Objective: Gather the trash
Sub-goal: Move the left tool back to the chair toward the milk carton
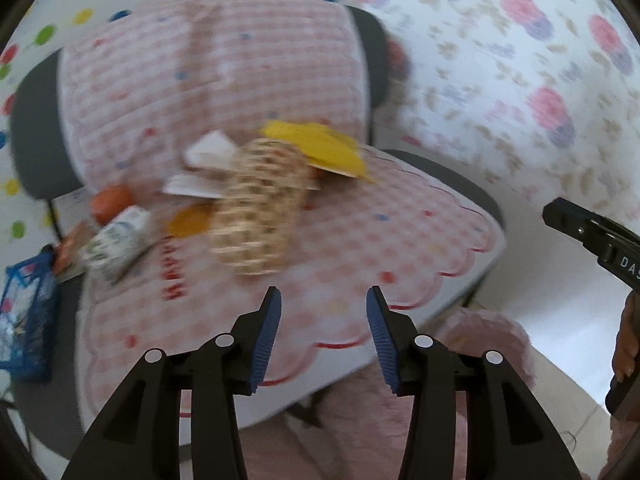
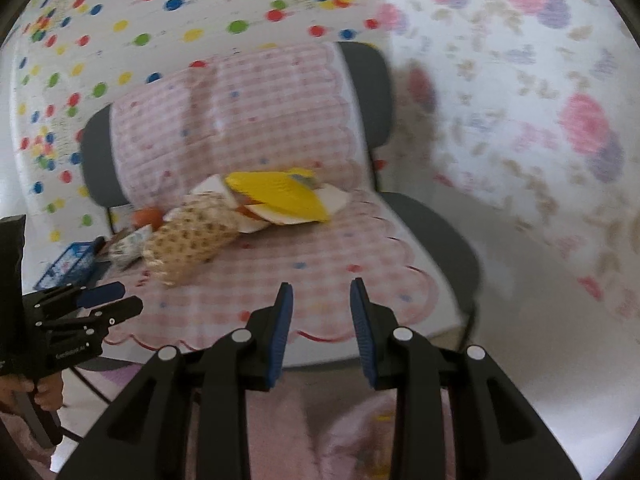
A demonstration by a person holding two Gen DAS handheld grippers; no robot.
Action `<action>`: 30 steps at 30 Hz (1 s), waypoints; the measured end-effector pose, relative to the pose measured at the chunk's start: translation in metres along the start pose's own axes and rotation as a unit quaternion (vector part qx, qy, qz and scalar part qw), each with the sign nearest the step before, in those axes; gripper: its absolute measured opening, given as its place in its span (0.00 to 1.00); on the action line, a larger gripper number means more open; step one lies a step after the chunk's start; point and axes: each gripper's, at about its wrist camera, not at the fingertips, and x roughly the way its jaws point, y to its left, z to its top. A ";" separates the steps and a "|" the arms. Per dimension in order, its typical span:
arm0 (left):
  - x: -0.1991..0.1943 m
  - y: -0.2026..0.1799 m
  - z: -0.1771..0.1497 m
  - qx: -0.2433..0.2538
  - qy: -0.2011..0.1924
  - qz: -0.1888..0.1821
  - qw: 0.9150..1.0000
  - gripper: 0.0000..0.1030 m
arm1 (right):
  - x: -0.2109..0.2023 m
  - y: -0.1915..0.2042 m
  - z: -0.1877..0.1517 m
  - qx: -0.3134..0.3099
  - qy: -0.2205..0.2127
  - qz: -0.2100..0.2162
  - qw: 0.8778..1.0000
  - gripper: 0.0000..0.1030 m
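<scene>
Two claws hang over a chair [image 2: 436,220] draped in a pink checked cover [image 2: 280,272], and the trash is all lying where we find it. The left claw [image 1: 324,300] stands fairly wide with nothing between its blue pads; the right claw [image 2: 322,294] is narrower, its jaws apart and just as empty. Neither touches anything.

On the seat, well ahead of both, a heap waits: a patterned bag [image 1: 260,208] lying tilted across the middle, a yellow wrapper [image 1: 320,146] behind it with white papers [image 1: 208,152] tucked beside and under, an orange scrap [image 1: 190,220] touching the bag's near side, and a small white carton [image 1: 116,242] at the seat's left edge. An orange lump [image 1: 112,202] sits behind the carton; both views are smeared by motion, so we cannot say what it is. A blue crate [image 1: 26,320] stands off the chair to the left. It may be the bin for all this, though that is our guess.

As we judge it, the collecting has hardly begun: every piece is on the chair, none is gripped, and the whole heap is left to pick up and carry off.
</scene>
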 end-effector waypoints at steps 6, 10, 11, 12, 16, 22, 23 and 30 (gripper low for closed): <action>0.001 0.071 0.004 -0.060 -0.007 0.072 0.996 0.51 | 0.038 0.027 0.025 -0.010 0.014 0.039 0.999 0.29; 0.006 0.111 0.005 -0.090 -0.007 0.110 0.990 0.59 | 0.056 0.042 0.036 -0.020 0.020 0.049 0.998 0.29; 0.010 0.122 0.005 -0.097 -0.008 0.118 0.988 0.60 | 0.059 0.045 0.037 -0.021 0.020 0.052 0.998 0.29; 0.012 0.130 0.004 -0.103 -0.007 0.123 0.987 0.60 | 0.063 0.048 0.039 -0.023 0.021 0.053 0.998 0.29; 0.030 0.168 0.001 -0.133 0.005 0.135 0.982 0.60 | 0.079 0.060 0.045 -0.031 0.025 0.056 0.998 0.33; 0.067 0.201 -0.001 -0.152 0.038 0.125 0.980 0.57 | 0.104 0.069 0.050 -0.035 0.036 0.055 0.997 0.34; 0.073 0.204 0.000 -0.152 0.043 0.121 0.980 0.56 | 0.107 0.069 0.051 -0.035 0.037 0.055 0.997 0.34; 0.099 0.204 0.012 -0.133 0.067 0.091 0.985 0.50 | 0.122 0.065 0.055 -0.024 0.042 0.050 0.998 0.34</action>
